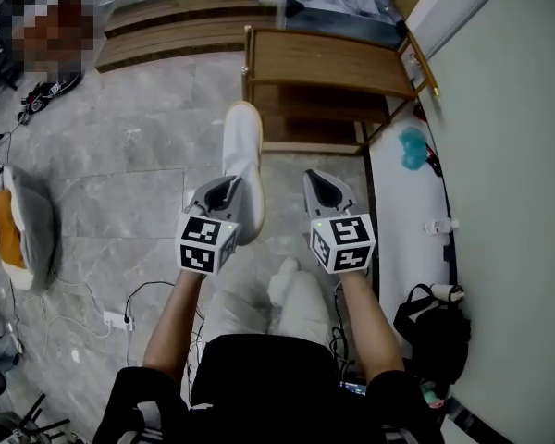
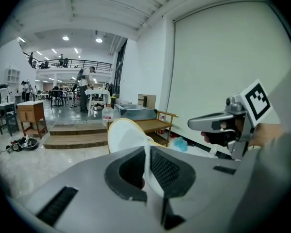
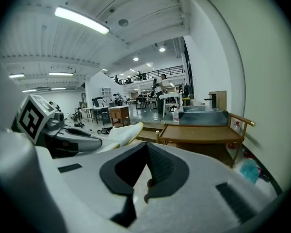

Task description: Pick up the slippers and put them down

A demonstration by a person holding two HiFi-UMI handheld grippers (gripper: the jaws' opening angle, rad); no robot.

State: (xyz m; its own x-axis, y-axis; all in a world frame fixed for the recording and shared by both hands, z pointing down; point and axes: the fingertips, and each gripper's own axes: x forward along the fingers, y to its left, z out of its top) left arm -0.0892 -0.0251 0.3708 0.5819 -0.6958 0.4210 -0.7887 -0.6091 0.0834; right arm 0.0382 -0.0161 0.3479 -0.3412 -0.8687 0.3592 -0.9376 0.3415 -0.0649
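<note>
Clamping a white slipper in the left gripper, over the grey marble floor. Right gripper beside it at 3 o'clock, jaws together, empty. Wooden bench at 12, white wall at 3.

The grey tiled floor carries a wooden bench; a teal object lies right of the bench, a white power strip well left of it

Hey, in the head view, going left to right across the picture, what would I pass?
grey-and-orange cushion → power strip → left gripper, shut on the white slipper → right gripper → teal object
</note>
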